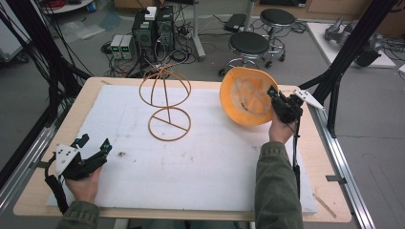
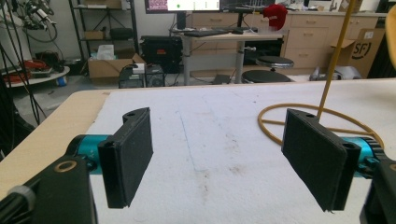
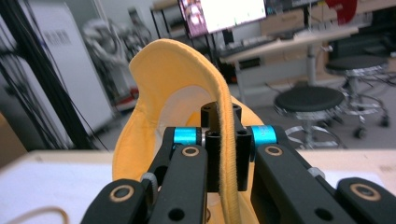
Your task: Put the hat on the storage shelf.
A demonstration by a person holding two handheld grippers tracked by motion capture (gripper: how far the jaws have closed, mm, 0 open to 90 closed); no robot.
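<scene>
Both sleeves are olive green; each black tool, left (image 1: 93, 143) and right (image 1: 276, 97), carries a grey three-cornered plate, teal collars behind flat black pads (image 2: 130, 154), brass-ringed screws and a black cable

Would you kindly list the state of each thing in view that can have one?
Yellow hat: lifted off the table, tilted with its inside showing, brim clamped in the right tool.
Right tool: shut on the hat's brim.
Left tool: open, holding nothing, low over the white mat.
Wire hat stand: upright on the mat, bare.
</scene>
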